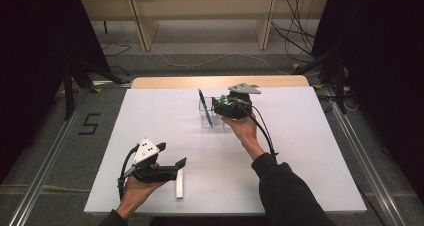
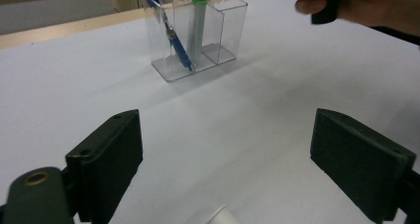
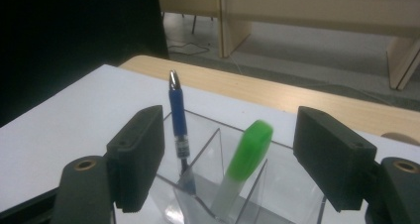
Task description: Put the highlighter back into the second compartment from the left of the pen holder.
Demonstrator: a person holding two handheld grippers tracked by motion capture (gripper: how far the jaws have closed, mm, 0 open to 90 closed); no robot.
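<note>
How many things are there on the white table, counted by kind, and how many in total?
Clear holder with compartments: 1
Blue pen, standing in the holder: 1
Green-capped marker, standing in the holder: 1
White marker, lying on the table near the left claw: 1
Total: 4

Green-capped marker (image 3: 247,154) leans, seemingly loose, in clear holder (image 3: 297,194).

A black figure "5" (image 1: 88,124) stands on the grey floor (image 1: 60,151), left of the desk (image 1: 165,111).
</note>
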